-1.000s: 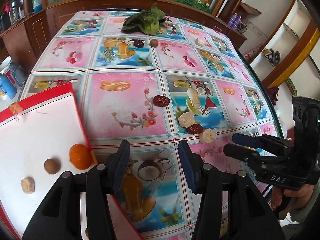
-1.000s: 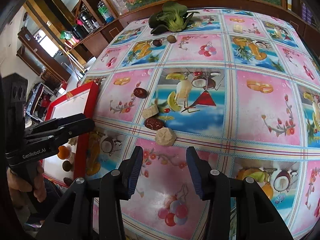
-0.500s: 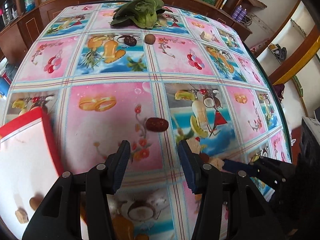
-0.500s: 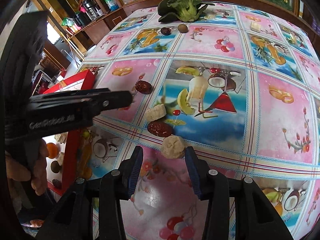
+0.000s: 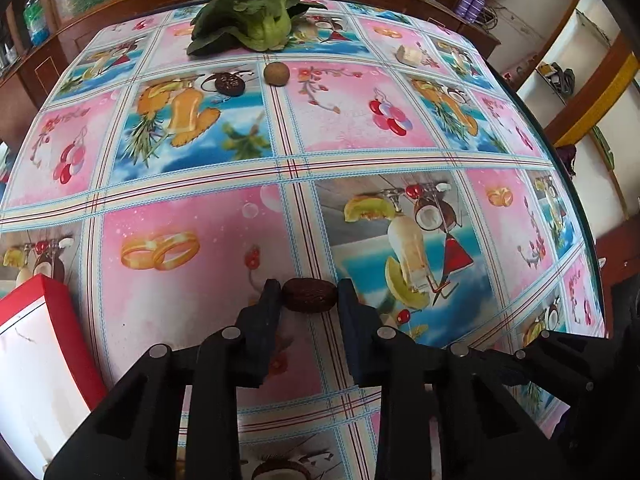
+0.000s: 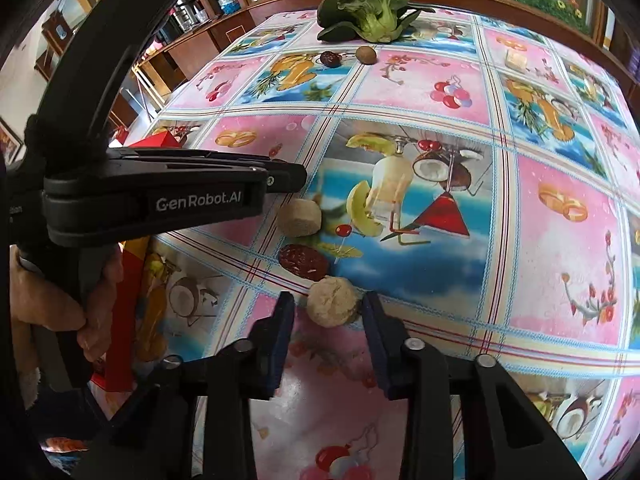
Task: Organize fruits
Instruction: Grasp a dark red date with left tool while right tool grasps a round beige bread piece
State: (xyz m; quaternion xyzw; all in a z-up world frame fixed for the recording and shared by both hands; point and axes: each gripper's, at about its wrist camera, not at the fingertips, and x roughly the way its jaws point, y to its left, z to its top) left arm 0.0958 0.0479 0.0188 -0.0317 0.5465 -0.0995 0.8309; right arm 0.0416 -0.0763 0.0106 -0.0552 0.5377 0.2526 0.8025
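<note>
My left gripper (image 5: 308,294) is open, its fingertips on either side of a dark red date (image 5: 309,295) lying on the patterned tablecloth. My right gripper (image 6: 328,306) is open around a pale beige lump (image 6: 333,306). Beyond it lie a second dark red date (image 6: 304,261) and another beige lump (image 6: 299,217). The left gripper's body (image 6: 168,196) shows at the left of the right wrist view. A red-rimmed white tray (image 5: 28,360) sits at the lower left of the left wrist view.
At the far side lie a leafy green vegetable (image 5: 250,20), a brown kiwi (image 5: 276,73), a dark round fruit (image 5: 229,83) and a pale chunk (image 5: 409,55). The table's right edge (image 5: 576,208) curves near shelves. Wooden cabinets stand behind.
Both grippers have moved forward and down. The left one now straddles the date; the right one now straddles the beige lump. The tray has slid towards the left frame edge.
</note>
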